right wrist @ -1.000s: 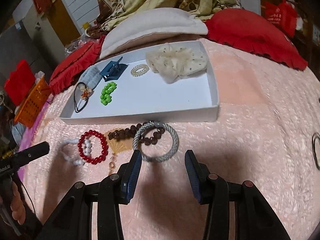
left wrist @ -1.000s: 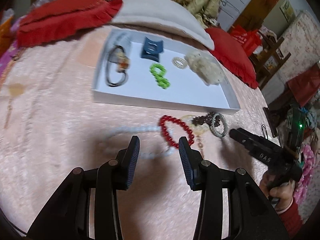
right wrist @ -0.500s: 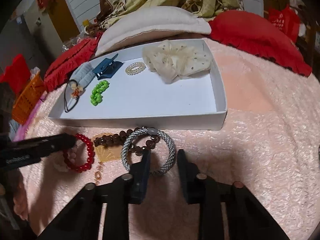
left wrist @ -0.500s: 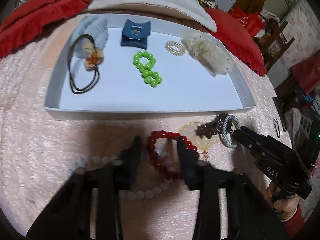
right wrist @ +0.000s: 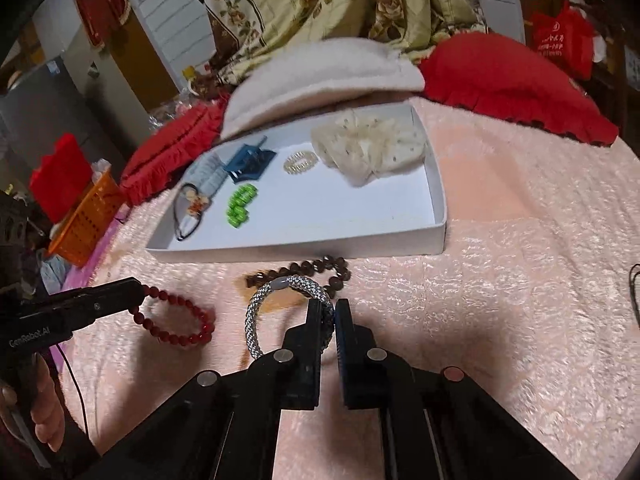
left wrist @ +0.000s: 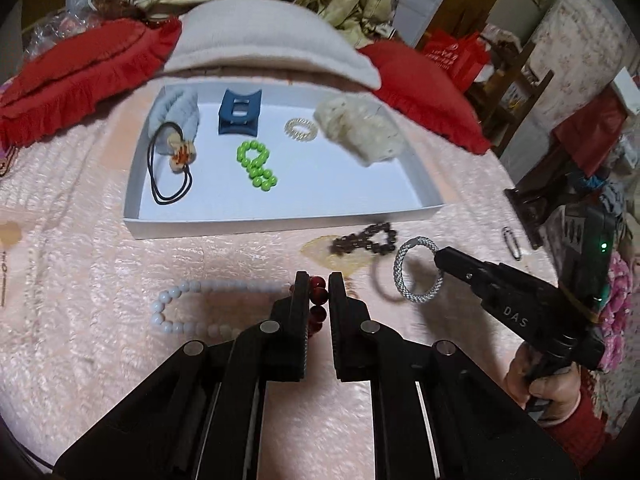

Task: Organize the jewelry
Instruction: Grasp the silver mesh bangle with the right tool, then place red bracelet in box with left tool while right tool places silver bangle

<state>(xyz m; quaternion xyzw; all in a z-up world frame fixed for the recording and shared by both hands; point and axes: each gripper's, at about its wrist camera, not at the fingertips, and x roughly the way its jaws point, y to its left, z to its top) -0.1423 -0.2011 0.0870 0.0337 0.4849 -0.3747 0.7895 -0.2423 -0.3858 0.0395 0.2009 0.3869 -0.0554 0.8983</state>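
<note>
Pink bedspread (left wrist: 100, 280), left gripper (left wrist: 319, 286) pinching red bracelet (right wrist: 176, 320), right gripper (right wrist: 328, 312) pinching silver bangle (right wrist: 272, 312)

Bed (left wrist: 100, 360) with pink fuzzy blanket carries everything. On it: white tray (left wrist: 280, 222) toward the pillows; just in front of the tray a dark brown bead bracelet (left wrist: 366, 240) over a tan fan-shaped piece (left wrist: 320, 250); white bead bracelet (left wrist: 188, 308) nearer, left of centre. At the head: cream pillow (left wrist: 272, 40) between two red ruffled cushions, one left (left wrist: 80, 72), one right (left wrist: 424, 88). Small black loop (left wrist: 512, 242) at right edge.
</note>
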